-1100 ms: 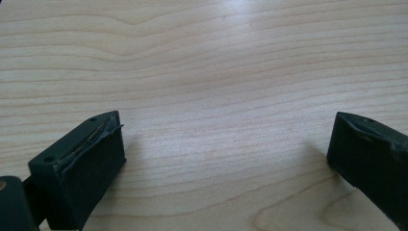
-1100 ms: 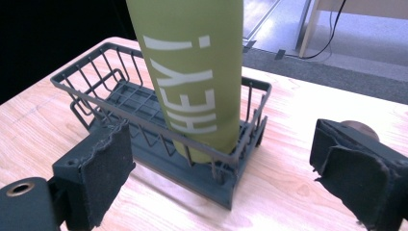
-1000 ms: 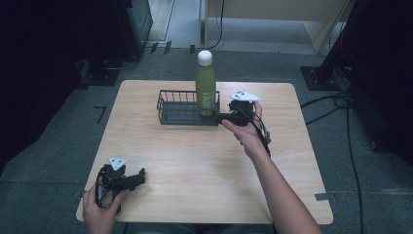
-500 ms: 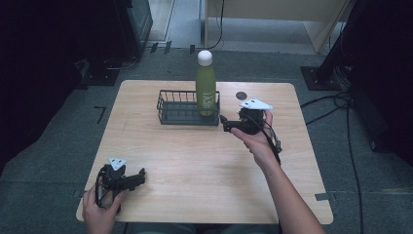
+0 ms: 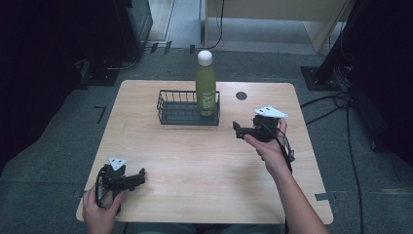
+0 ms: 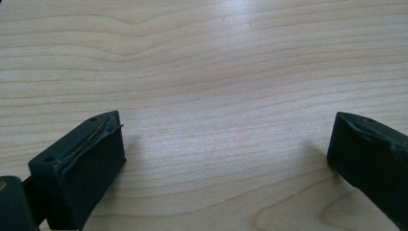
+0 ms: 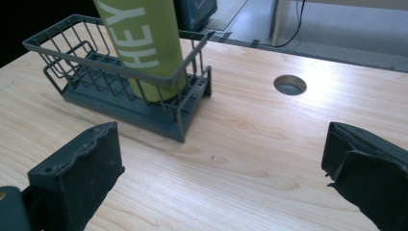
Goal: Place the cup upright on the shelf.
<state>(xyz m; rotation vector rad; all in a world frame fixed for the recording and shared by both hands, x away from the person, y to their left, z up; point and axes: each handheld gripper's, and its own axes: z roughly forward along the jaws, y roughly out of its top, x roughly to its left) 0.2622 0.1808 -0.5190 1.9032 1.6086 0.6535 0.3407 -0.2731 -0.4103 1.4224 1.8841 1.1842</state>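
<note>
Bottle: a green bottle (image 5: pixel 206 90) with a white cap stands upright in the right end of the wire basket, upper centre of the high view; in the right gripper view its lower body with white lettering fills the upper left.
Basket: a dark wire basket (image 5: pixel 179 113) sits on the counter (image 5: pixel 204 161), its long side running left to right in the high view; the part left of the bottle holds nothing.
Right gripper: the right gripper (image 5: pixel 237 130) is held at centre right of the high view, just right of the basket and apart from it, pointing left toward it.
Right jaws: released and spread wide, having just been opening, with nothing between them; the right gripper view shows bare wood in the gap, with the basket and bottle beyond the left jaw.
Left gripper: the left gripper (image 5: pixel 140 175) is at the lower left of the high view, low over the counter, well apart from the basket.
Left jaws: released, wide apart, with bare wood grain between them in the left gripper view.
Counter hole: a round cable hole (image 5: pixel 241 95) lies right of the basket, near the far edge.
</note>
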